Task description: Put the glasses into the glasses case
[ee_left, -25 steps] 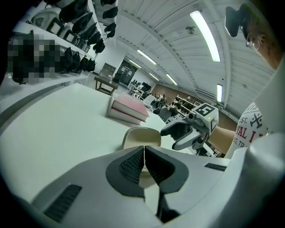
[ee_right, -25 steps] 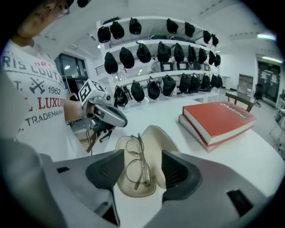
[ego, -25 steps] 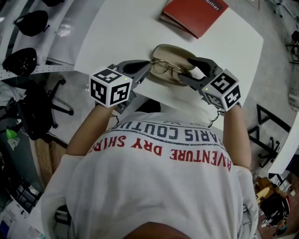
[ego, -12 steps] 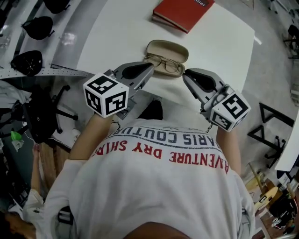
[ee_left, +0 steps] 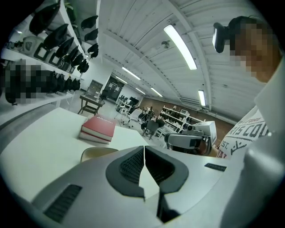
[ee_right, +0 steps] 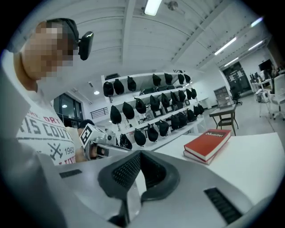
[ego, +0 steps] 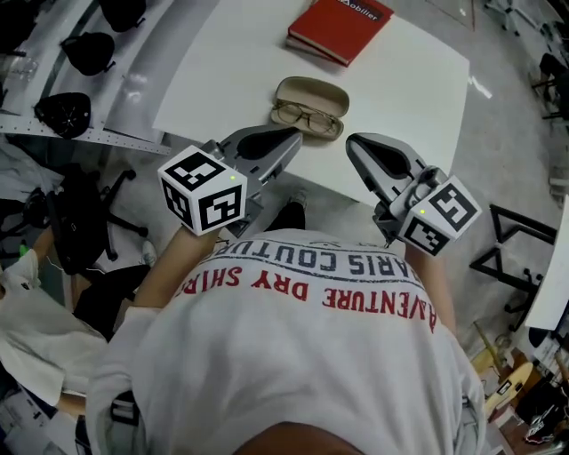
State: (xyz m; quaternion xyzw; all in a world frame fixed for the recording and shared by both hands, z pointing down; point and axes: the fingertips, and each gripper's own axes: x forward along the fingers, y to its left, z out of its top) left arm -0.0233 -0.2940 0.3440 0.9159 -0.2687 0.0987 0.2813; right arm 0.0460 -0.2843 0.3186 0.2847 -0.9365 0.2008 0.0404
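Both tongs have left the case. One second ago they stood at the two ends of the glasses, right over the case; now they are drawn back toward the person and lifted, well apart from it.

The left tongs are closed, the pads together with only a thin slit between them, and they hold nothing. The right tongs have also just closed, after being wide open a second ago, and they are empty too.

The glasses lie on the front part of the tan case, which stands open on the white table, near the red book. From the head view I cannot tell if the glasses sit fully down in the shell or rest a little on its front rim.

My judgement is that the placing is done, because the glasses were released and remain in the case. What may remain is to close the lid, if this is wanted. For that the tongs would have to come back to the case, and a careless push could slide it on the smooth table.
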